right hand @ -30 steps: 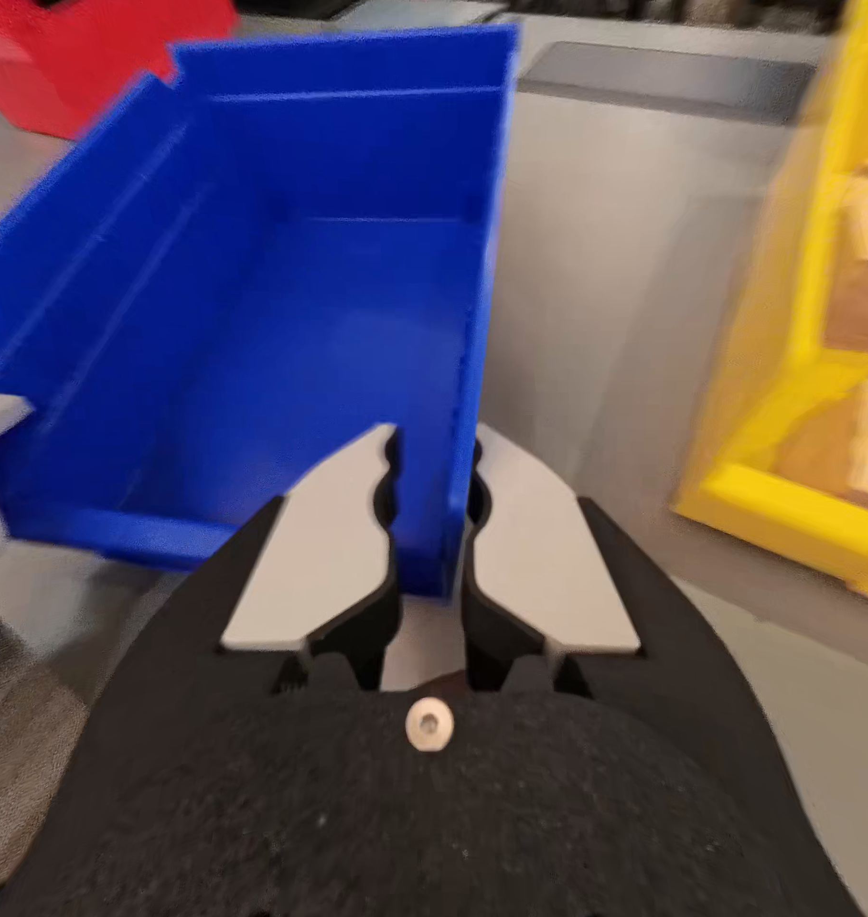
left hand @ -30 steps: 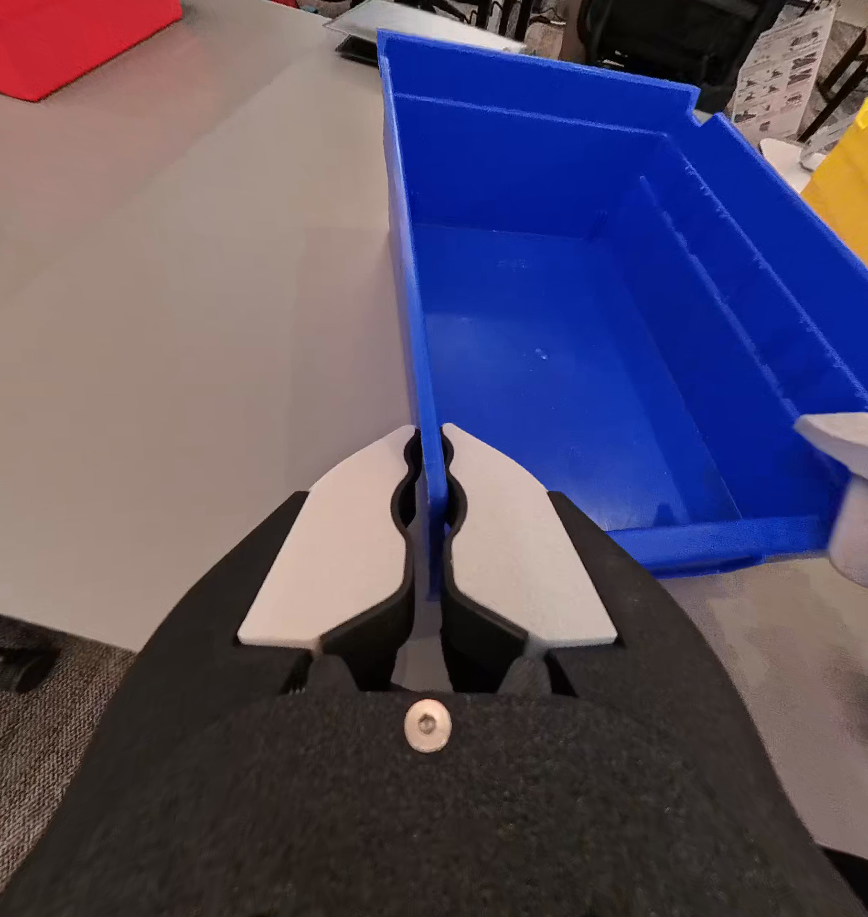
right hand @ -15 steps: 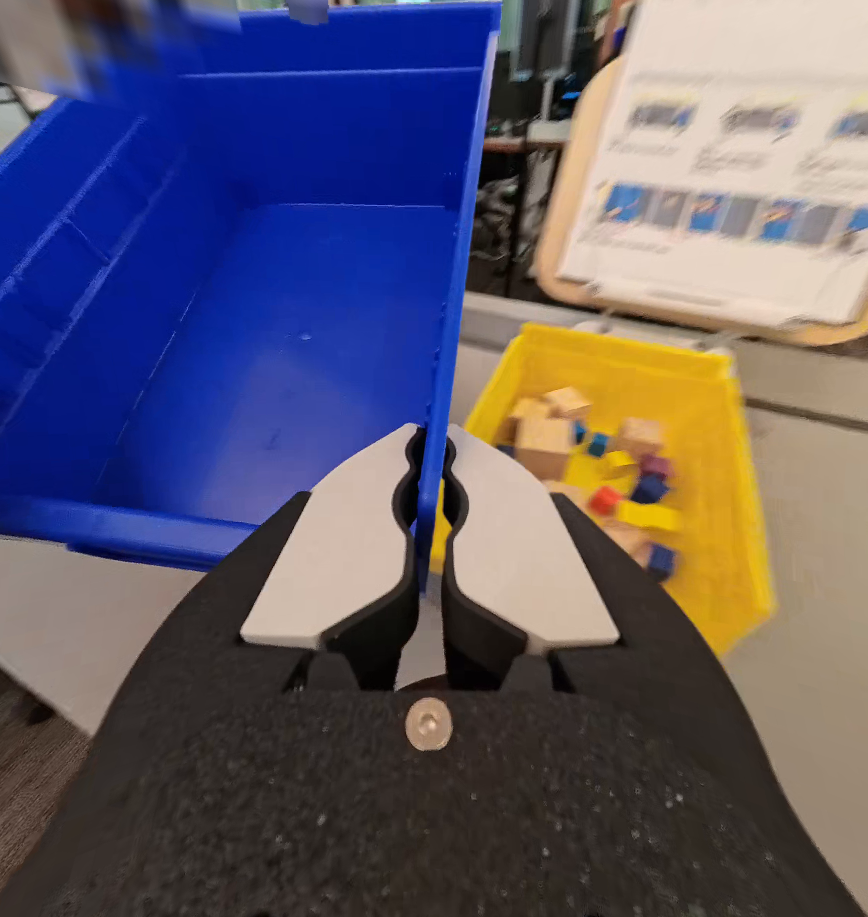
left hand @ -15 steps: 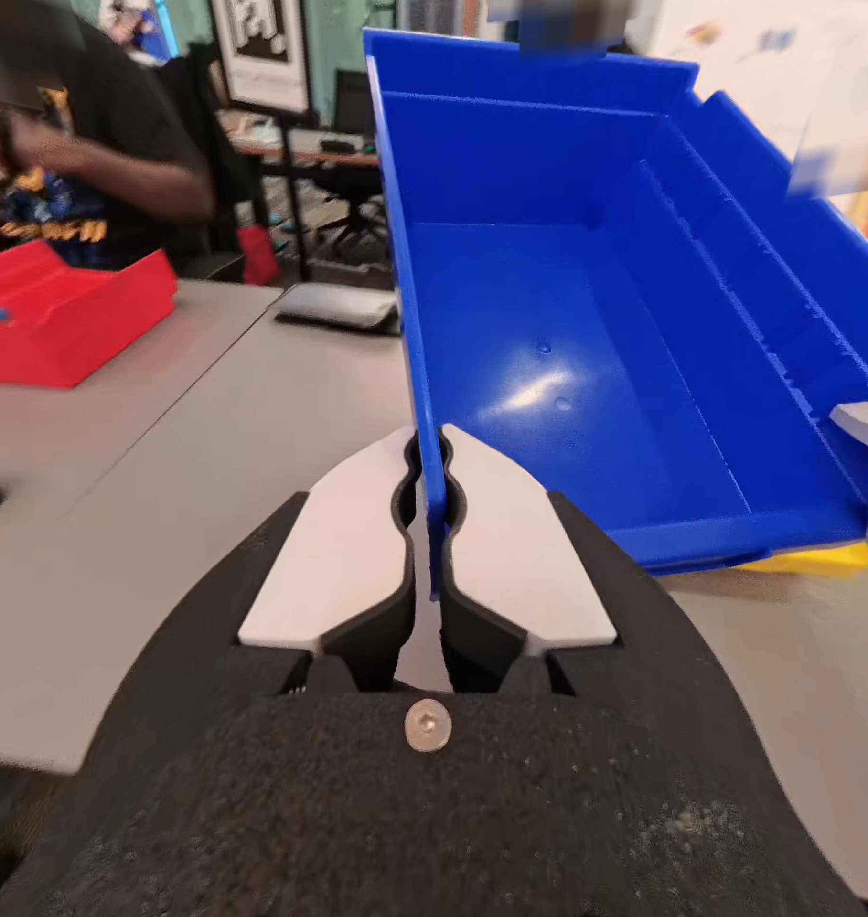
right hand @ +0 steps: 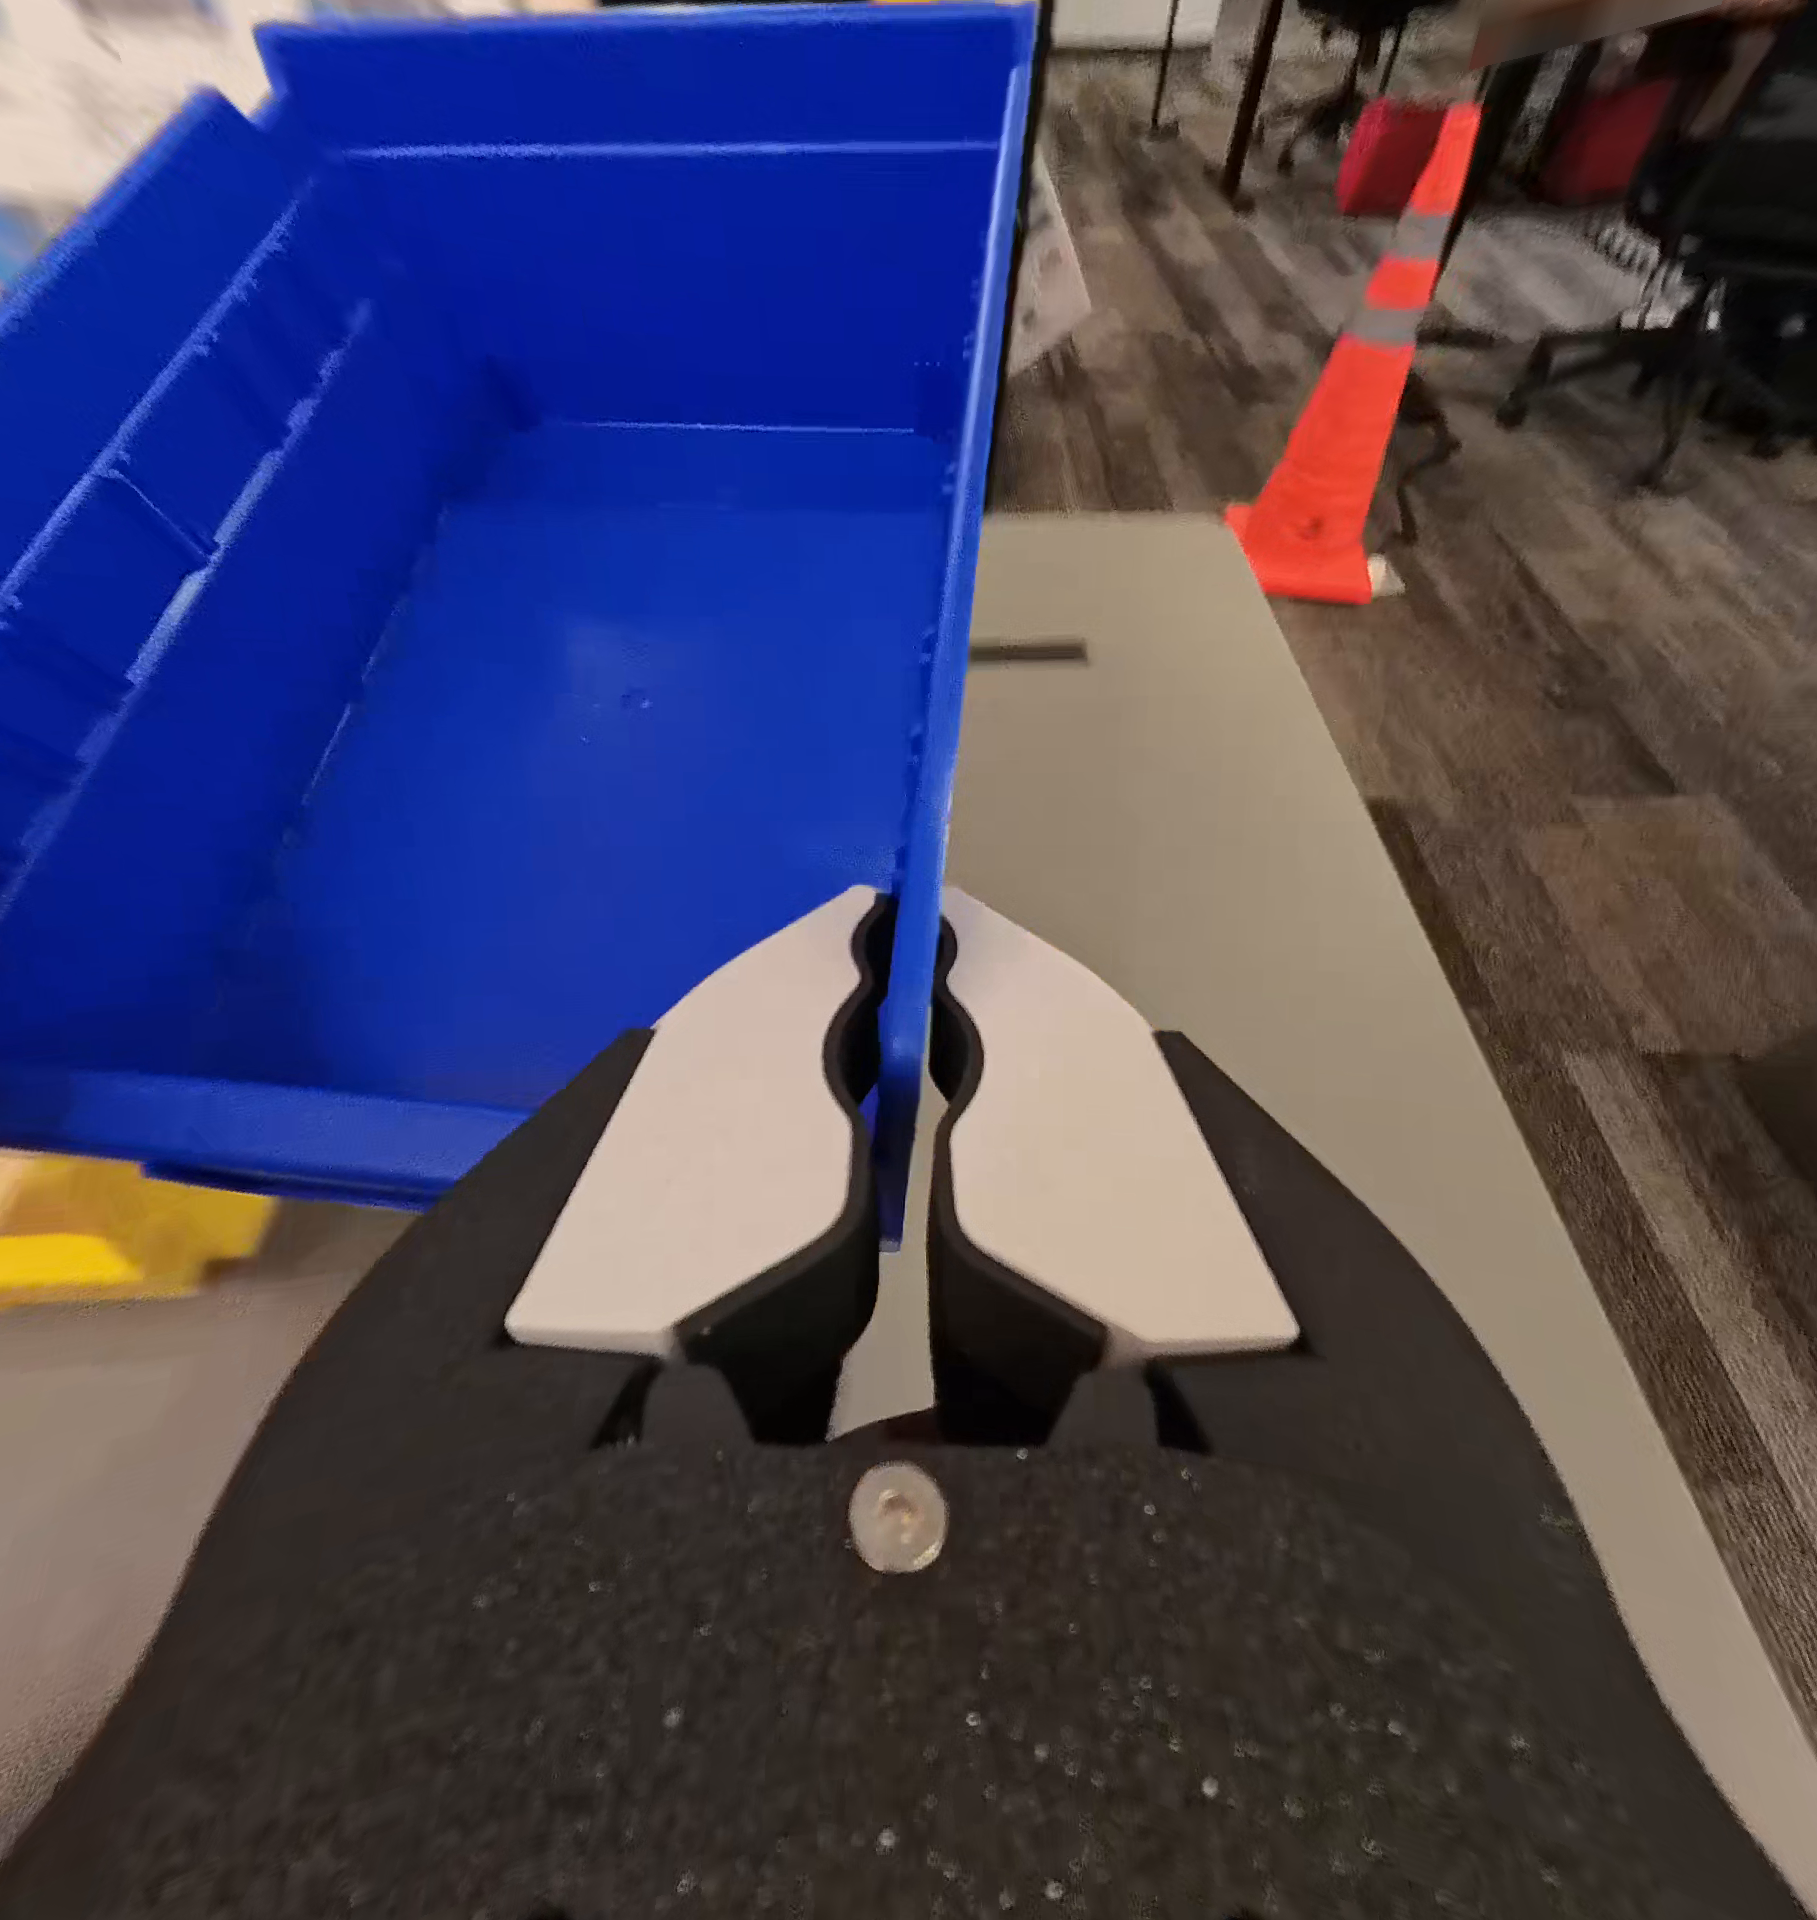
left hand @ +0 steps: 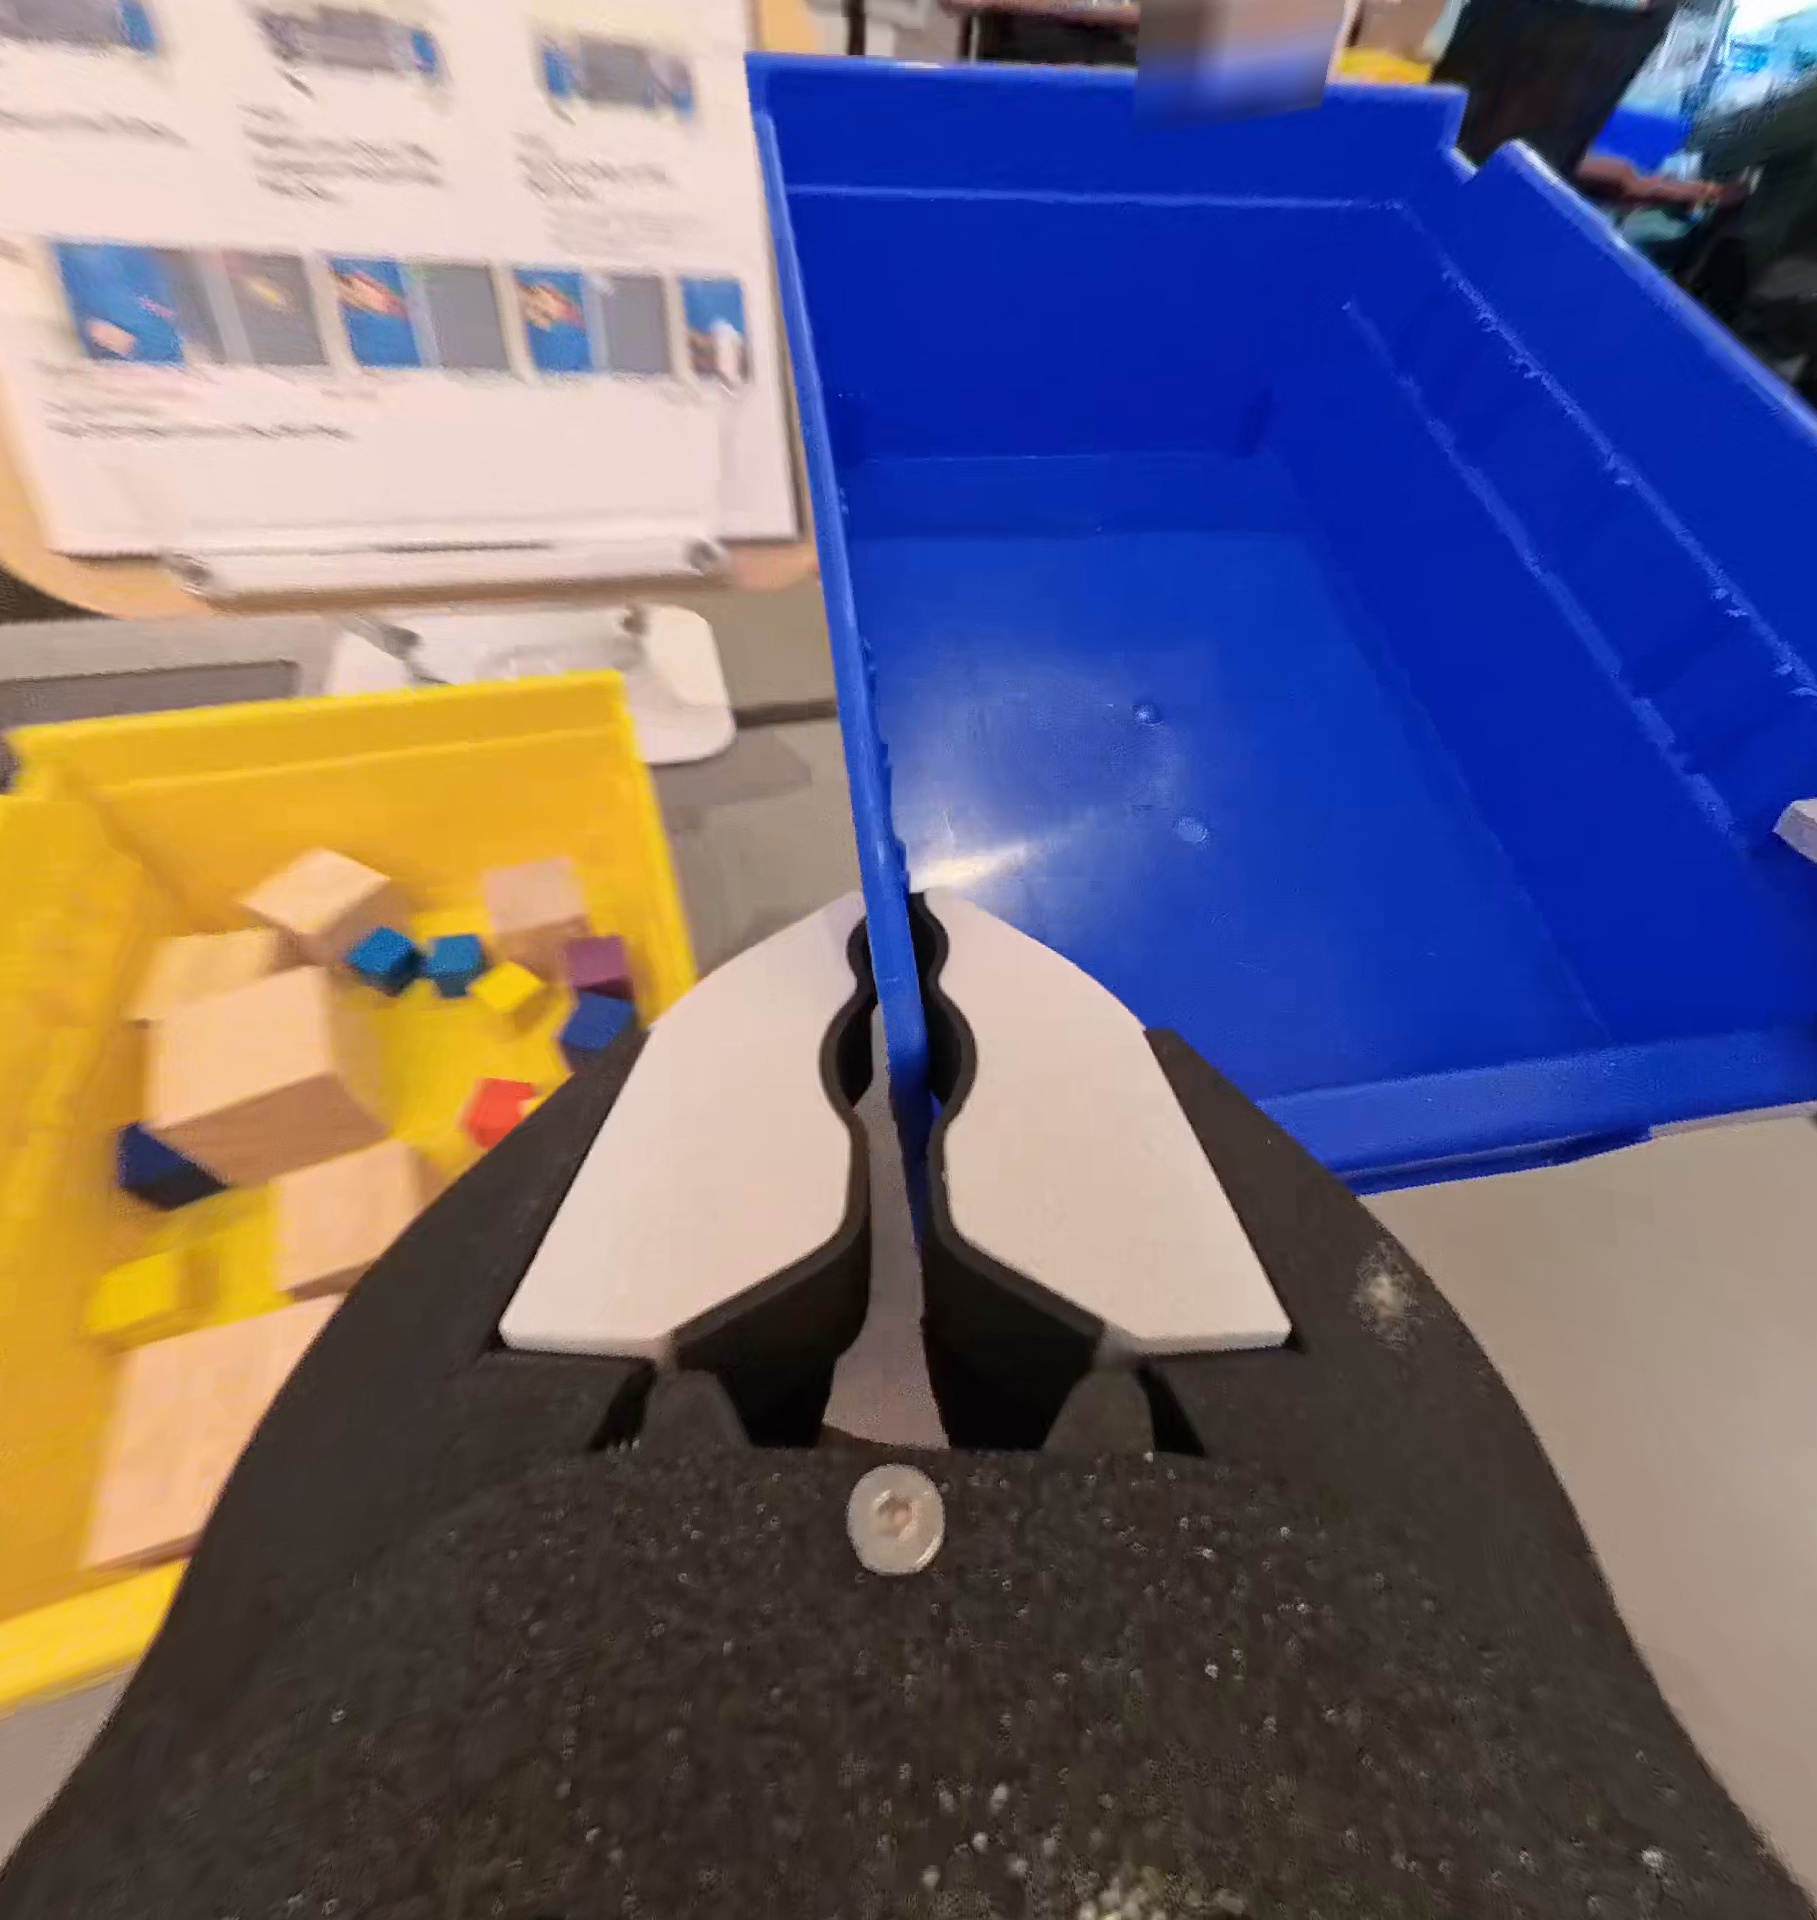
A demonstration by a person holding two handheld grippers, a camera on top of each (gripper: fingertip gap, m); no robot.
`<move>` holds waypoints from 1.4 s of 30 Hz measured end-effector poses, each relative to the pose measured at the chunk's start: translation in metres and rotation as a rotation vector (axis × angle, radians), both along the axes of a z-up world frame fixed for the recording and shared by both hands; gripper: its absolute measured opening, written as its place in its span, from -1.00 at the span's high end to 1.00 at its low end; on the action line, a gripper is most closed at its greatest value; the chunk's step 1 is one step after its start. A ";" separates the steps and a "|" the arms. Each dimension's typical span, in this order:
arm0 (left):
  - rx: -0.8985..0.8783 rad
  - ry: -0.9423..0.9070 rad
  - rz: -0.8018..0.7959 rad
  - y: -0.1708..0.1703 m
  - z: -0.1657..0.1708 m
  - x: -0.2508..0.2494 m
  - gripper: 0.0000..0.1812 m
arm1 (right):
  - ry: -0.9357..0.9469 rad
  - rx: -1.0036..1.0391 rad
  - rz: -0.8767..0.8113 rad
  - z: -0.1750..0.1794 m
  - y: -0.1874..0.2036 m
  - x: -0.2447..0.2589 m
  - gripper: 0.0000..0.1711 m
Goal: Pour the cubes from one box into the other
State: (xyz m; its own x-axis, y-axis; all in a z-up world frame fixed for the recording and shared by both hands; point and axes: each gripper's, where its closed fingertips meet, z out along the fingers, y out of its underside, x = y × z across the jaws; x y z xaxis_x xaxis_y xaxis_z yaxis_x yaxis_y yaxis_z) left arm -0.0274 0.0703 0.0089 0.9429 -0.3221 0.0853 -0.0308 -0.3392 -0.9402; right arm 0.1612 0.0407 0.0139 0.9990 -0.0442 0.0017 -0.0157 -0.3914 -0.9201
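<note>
The left gripper [left hand: 896, 935] is pinching the left side wall of the blue box [left hand: 1299, 831], its two grey fingers [left hand: 717, 1132] pressed against either face of the thin wall near the box's near corner. The right gripper [right hand: 902, 914] is clamped the same way on the right side wall of the blue box [right hand: 571, 727]. Held between the two grippers, the box is off the grey bench [left hand: 1610, 1455] and tilted, its open top turned toward the cameras, and its inside is bare.

The tip of the right gripper shows at the right edge of the left wrist view, at the box's right wall.

To the left of the blue box, lower down on the bench, sits the yellow box [left hand: 291, 748]. In it lie the cubes [left hand: 260, 1070]: several large plain wooden ones and smaller ones in blue, yellow, purple and red, scattered over its floor. In the right wrist view only a corner of the yellow box [right hand: 83, 1247] shows below the blue box's near edge.

Beyond the yellow box stands a white printed board [left hand: 364, 312] on a stand, blurred. Far right, past the bench [right hand: 1143, 935] edge, an orange traffic cone [right hand: 1351, 416] stands on the wood-pattern floor [right hand: 1610, 831], with office chairs [right hand: 1735, 260] behind it.
</note>
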 end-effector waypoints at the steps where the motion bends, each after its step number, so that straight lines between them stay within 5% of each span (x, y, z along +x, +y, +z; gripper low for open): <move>1: -0.021 0.022 -0.009 0.002 -0.017 0.018 0.96 | 0.010 -0.028 -0.006 -0.019 0.001 0.017 0.96; 9: -0.193 0.098 -0.014 0.011 -0.125 0.084 0.95 | 0.121 -0.178 0.013 -0.138 0.009 0.081 0.95; 17: -0.157 0.094 -0.087 -0.001 -0.136 0.111 0.82 | 0.318 -0.058 -0.001 -0.142 0.021 0.104 0.91; 23: -0.111 -0.030 -0.298 -0.047 -0.089 0.078 0.35 | -0.062 -0.009 -0.153 -0.103 -0.018 0.139 0.35; 25: -0.088 -0.035 -0.351 -0.069 -0.075 0.041 0.28 | -0.133 0.020 -0.214 -0.078 -0.037 0.136 0.37; 30: 0.067 -0.027 -0.147 -0.078 -0.045 -0.120 0.19 | -0.074 0.152 0.031 -0.026 -0.038 0.024 0.35; 34: 0.072 -0.059 0.116 -0.062 -0.067 -0.244 0.23 | 0.074 0.150 0.234 -0.041 -0.026 -0.110 0.25; 38: -0.039 -0.083 0.083 -0.034 -0.109 -0.262 0.19 | 0.226 -0.056 0.395 -0.106 -0.010 -0.233 0.13; 42: -0.103 -0.033 0.027 -0.005 -0.130 -0.249 0.39 | 0.193 -0.112 0.329 -0.140 0.021 -0.262 0.41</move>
State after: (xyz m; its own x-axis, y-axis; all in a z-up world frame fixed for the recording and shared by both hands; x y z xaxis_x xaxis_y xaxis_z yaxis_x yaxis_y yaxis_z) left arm -0.2760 0.0653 -0.1209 0.9472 -0.2846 0.1474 0.0097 -0.4343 -0.9007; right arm -0.1008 0.0617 -0.1260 0.9423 0.2680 -0.2006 -0.0410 -0.5023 -0.8637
